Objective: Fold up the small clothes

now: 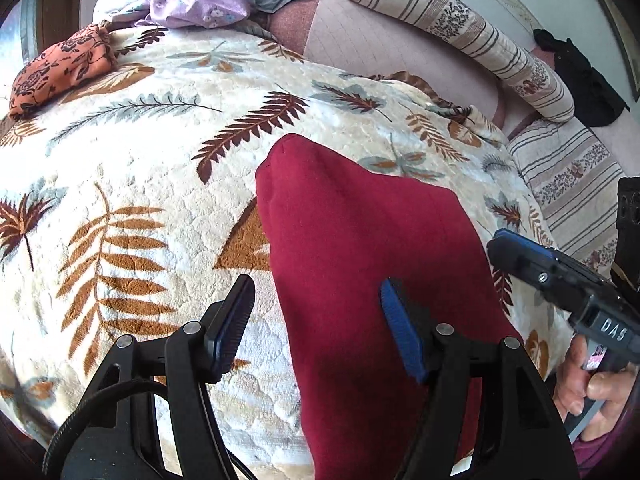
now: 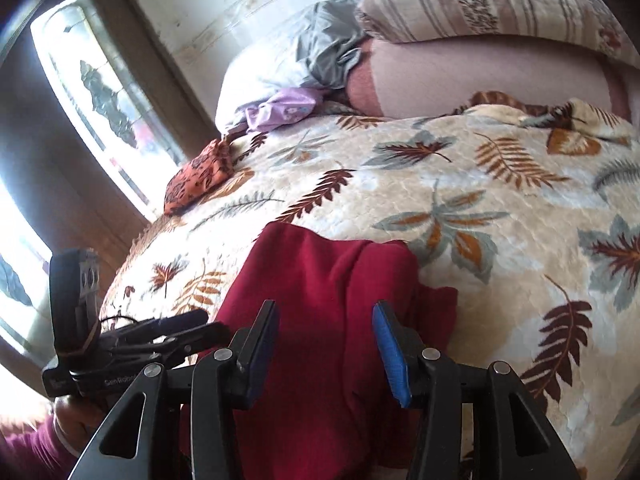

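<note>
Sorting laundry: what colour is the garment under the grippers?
Dark red garment, plain; clearest from the left wrist.

Leaf-print blanket on the bed, red garment and orange floral cloth atop.

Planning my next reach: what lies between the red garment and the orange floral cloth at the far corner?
Only bare leaf-print blanket between the red garment and the orange floral cloth; both wrist views show it.
</note>
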Available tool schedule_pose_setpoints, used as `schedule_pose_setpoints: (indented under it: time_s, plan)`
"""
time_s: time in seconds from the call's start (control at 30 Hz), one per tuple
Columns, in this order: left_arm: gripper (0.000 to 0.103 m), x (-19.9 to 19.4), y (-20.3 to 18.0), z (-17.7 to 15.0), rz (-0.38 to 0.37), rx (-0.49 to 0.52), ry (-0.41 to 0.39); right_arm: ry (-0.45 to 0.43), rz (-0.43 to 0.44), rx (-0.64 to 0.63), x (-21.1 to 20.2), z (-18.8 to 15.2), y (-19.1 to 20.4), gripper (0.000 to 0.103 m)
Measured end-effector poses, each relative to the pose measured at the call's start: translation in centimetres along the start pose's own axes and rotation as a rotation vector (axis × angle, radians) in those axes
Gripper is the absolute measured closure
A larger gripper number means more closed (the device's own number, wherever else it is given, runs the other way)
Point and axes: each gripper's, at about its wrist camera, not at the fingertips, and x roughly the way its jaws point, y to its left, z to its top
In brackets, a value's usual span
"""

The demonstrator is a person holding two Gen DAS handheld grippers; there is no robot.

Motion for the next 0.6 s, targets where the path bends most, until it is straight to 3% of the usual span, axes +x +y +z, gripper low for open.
schedule_pose_setpoints:
  time_s: [0.1, 0.23, 0.3, 0.6]
  plan:
    - [0.036, 1.1, -0.2, 0.2, 0.033, 0.015, -0.006, 0.054, -0.066, -0.061, 3.1, -0.4, 1.1, 0.062]
    - [0.031, 2.3, -0.3, 0.0, 0.066, 0.039, -0.005, 0.137, -0.132, -0.03, 6.6, -1.7, -1.2, 0.069]
    - [0.031, 2.6, -0.5, -0.2, 0.076, 0.049, -0.011, 0.129, -0.131, -0.025, 7.3, -2.1, -1.9, 0.069]
    - [0.031, 1.6, -1.3, -0.8, 0.138, 0.084, -0.058, 0.096, -0.123, -0.072, 1.9, -2.4, 1.2, 0.067]
